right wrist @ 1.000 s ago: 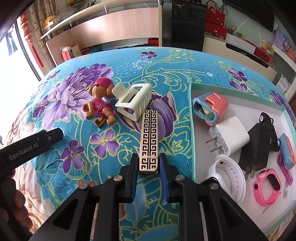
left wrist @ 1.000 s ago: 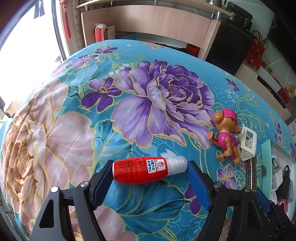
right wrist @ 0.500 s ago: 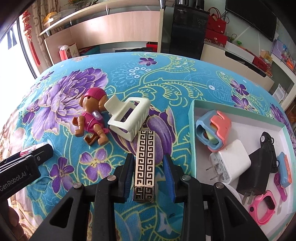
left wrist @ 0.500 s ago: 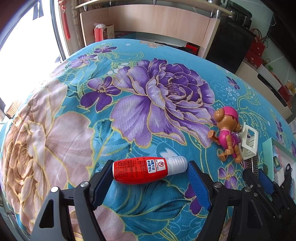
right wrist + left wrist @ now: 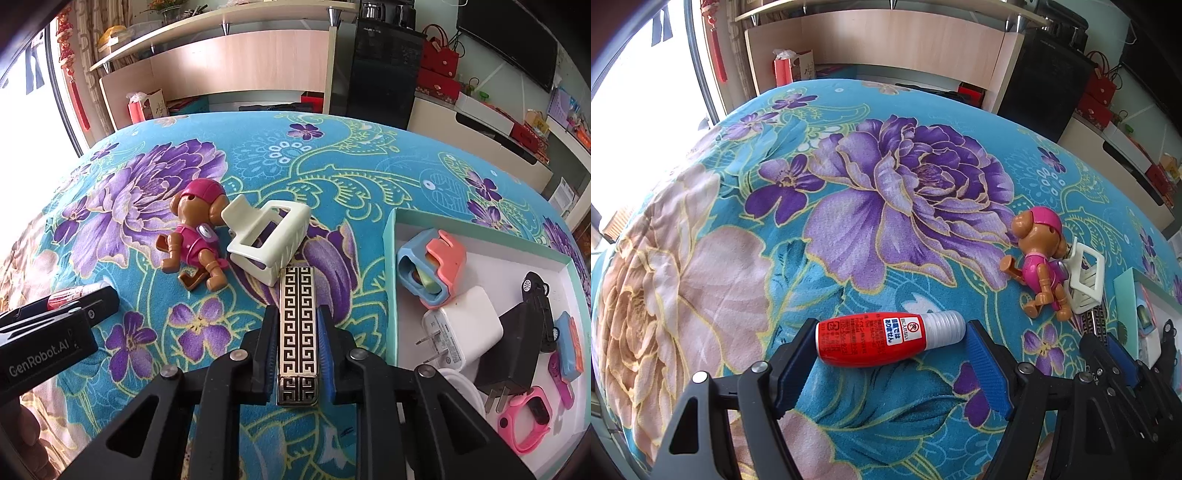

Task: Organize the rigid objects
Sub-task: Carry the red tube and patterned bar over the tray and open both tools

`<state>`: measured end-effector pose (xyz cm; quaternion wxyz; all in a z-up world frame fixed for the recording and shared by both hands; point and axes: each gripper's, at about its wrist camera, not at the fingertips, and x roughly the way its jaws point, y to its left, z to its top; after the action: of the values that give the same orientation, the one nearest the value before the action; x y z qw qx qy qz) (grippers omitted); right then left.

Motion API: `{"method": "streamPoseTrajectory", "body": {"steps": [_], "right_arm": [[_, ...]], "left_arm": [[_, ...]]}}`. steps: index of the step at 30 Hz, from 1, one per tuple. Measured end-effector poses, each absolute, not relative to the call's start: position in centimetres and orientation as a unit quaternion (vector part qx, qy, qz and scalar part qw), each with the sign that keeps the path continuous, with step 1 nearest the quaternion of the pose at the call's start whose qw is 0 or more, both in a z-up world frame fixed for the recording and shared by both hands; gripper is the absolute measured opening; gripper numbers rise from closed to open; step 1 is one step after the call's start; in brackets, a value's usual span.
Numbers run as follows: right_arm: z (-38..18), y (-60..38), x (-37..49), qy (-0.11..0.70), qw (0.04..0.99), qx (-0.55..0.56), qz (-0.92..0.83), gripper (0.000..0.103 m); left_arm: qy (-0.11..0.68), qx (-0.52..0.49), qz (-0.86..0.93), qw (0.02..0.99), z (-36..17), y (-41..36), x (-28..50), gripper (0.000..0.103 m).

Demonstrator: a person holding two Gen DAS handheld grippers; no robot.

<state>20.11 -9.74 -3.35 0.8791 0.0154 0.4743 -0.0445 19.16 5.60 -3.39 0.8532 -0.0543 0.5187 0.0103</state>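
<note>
A small red bottle (image 5: 871, 343) with a clear ribbed cap lies on the flowered bedspread. My left gripper (image 5: 890, 328) is shut on it end to end, one blue pad at its base and one at its cap. A long bar with a black and gold key pattern (image 5: 297, 332) lies lengthwise between the fingers of my right gripper (image 5: 297, 310). Those jaws are closing, and both pads press on the bar's long sides. The bar's far end touches a white plastic clip (image 5: 267, 236).
A brown toy dog in pink (image 5: 195, 236) lies left of the clip. At the right stands a teal-rimmed tray (image 5: 391, 277) with a white charger (image 5: 461, 325), a black charger (image 5: 517, 343), a pink watch (image 5: 528, 417) and other small items. Shelves and cabinets stand beyond the bed.
My right gripper opened, slid further along the patterned bar and closed on it again, so the bar sits deeper between the fingers. The left gripper and the bottle have not moved.
</note>
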Motion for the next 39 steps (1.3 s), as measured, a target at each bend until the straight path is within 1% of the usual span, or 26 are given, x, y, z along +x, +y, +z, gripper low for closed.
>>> {"method": "streamPoseTrajectory", "body": {"steps": [3,10,16,22,31,35,39], "right_arm": [[-2.7,-10.1,19.6,0.47,0.881,0.034,-0.038,0.021],[0.6,-11.8,18.0,0.433,0.898,0.076,-0.031,0.021],[3.1,-15.0,16.4,0.409,0.905,0.103,-0.061,0.021],[4.3,-19.5,14.5,0.409,0.898,0.106,-0.119,0.021],[6.0,-26.6,10.6,0.397,0.887,0.127,-0.199,0.021],[6.1,-28.6,9.4,0.394,0.882,0.14,-0.216,0.021],[5.1,-29.7,9.4,0.404,0.877,0.157,-0.206,0.021]], "left_arm": [[0.515,-0.058,0.006,0.855,-3.1,5.6,19.0,0.081],[0.492,-0.055,-0.001,0.869,-1.4,5.0,18.3,0.081],[0.478,-0.053,-0.036,0.876,-0.1,2.8,17.5,0.081],[0.461,-0.027,-0.094,0.882,1.6,-1.5,16.3,0.081],[0.442,0.039,-0.196,0.874,3.3,-10.0,13.1,0.081],[0.44,0.068,-0.231,0.865,3.1,-13.5,11.6,0.081],[0.445,0.091,-0.247,0.856,2.5,-15.8,10.5,0.081]]}}
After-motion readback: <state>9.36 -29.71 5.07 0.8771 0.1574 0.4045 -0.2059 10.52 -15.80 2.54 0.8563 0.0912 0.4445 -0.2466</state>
